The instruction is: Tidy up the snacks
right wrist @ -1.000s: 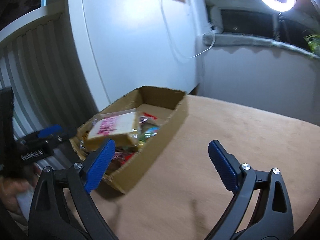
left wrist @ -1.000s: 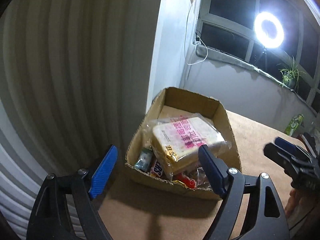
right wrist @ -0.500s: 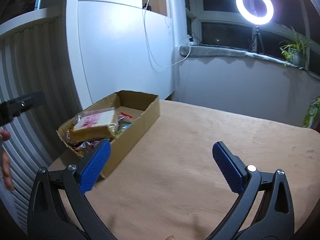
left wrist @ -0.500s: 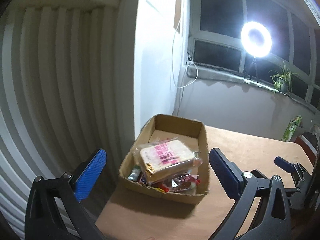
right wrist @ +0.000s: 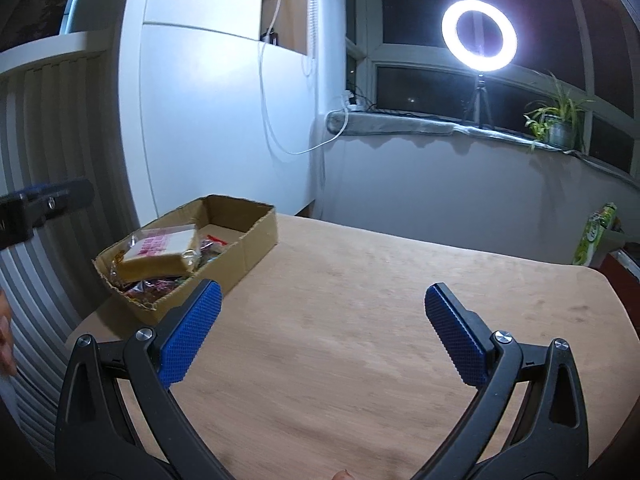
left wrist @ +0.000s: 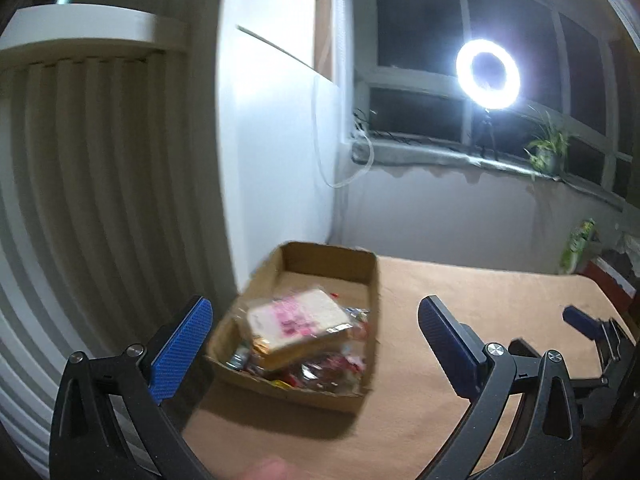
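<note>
A brown cardboard box sits at the left end of the wooden table. A bagged loaf of sliced bread with pink print lies on top of several small snack packets inside it. My left gripper hangs wide open in front of the box, nothing between its blue pads. My right gripper is open over bare table, to the right of the box. The right gripper's tip shows at the far right of the left wrist view.
A white ribbed wall and cabinet stand just left of the box. A lit ring light and a potted plant stand on the windowsill behind. A green packet stands at the table's far right edge.
Both grippers have drawn back and up from the box, which now looks smaller and farther. The left gripper's jaws have spread wider, and the bread loaf stays in the box.
</note>
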The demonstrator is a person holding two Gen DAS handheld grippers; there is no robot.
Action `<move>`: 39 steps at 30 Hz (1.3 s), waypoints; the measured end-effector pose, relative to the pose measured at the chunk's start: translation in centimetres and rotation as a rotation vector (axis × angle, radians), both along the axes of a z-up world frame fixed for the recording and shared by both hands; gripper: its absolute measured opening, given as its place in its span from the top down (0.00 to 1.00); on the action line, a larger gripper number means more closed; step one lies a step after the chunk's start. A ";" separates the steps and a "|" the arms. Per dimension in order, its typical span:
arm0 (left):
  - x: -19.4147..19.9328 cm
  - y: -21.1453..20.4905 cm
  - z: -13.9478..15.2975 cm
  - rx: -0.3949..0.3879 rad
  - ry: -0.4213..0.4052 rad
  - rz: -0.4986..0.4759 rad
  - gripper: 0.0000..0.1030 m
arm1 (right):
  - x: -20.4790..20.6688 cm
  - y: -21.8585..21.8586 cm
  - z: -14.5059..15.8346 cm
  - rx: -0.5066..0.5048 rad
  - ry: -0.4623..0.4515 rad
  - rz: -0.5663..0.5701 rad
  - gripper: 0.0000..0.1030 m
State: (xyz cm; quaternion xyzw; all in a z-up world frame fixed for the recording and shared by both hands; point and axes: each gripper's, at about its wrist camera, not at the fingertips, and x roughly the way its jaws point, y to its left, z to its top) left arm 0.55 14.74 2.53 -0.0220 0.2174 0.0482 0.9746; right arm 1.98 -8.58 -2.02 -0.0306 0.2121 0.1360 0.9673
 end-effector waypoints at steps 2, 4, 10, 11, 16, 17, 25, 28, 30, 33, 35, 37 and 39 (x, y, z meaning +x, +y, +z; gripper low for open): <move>0.4 -0.6 -0.4 -0.024 0.016 -0.036 0.01 | -0.3 -0.9 0.0 0.002 -0.004 -0.019 0.00; 0.8 -1.3 -0.9 -0.066 0.038 -0.084 0.01 | -0.5 -1.7 0.0 -0.008 -0.008 -0.038 0.00; 1.5 -4.7 -2.3 -0.082 0.095 -0.156 0.01 | -1.2 -5.0 0.1 -0.028 -0.012 -0.120 0.00; 1.6 -5.2 -2.5 -0.076 0.101 -0.167 0.01 | -1.4 -5.5 0.1 -0.027 -0.010 -0.136 0.00; 1.4 -7.7 -2.8 -0.043 0.108 -0.205 0.01 | -1.6 -7.4 0.1 -0.028 0.002 -0.186 0.00; 1.4 -8.0 -2.9 -0.036 0.109 -0.211 0.01 | -1.6 -7.7 0.2 -0.028 0.003 -0.194 0.00; 0.7 -9.4 -3.3 0.007 0.104 -0.214 0.01 | -1.9 -7.9 0.7 -0.032 -0.011 -0.202 0.00; 0.6 -9.3 -3.4 0.006 0.105 -0.212 0.01 | -2.0 -7.8 0.8 -0.035 -0.016 -0.204 0.00; 0.6 -9.4 -3.4 0.015 0.101 -0.208 0.01 | -2.0 -7.8 0.8 -0.035 -0.014 -0.202 0.00; 0.6 -9.4 -3.5 0.032 0.100 -0.204 0.01 | -2.0 -7.8 0.8 -0.034 -0.012 -0.202 0.00; 0.4 -9.6 -3.6 0.032 0.100 -0.206 0.01 | -2.0 -7.7 0.7 -0.035 -0.009 -0.203 0.00; 0.3 -9.7 -3.7 0.032 0.099 -0.208 0.01 | -2.1 -7.8 0.5 -0.034 -0.007 -0.203 0.00; 0.2 -9.9 -3.9 0.034 0.100 -0.214 0.01 | -2.2 -7.9 0.3 -0.035 -0.002 -0.205 0.00</move>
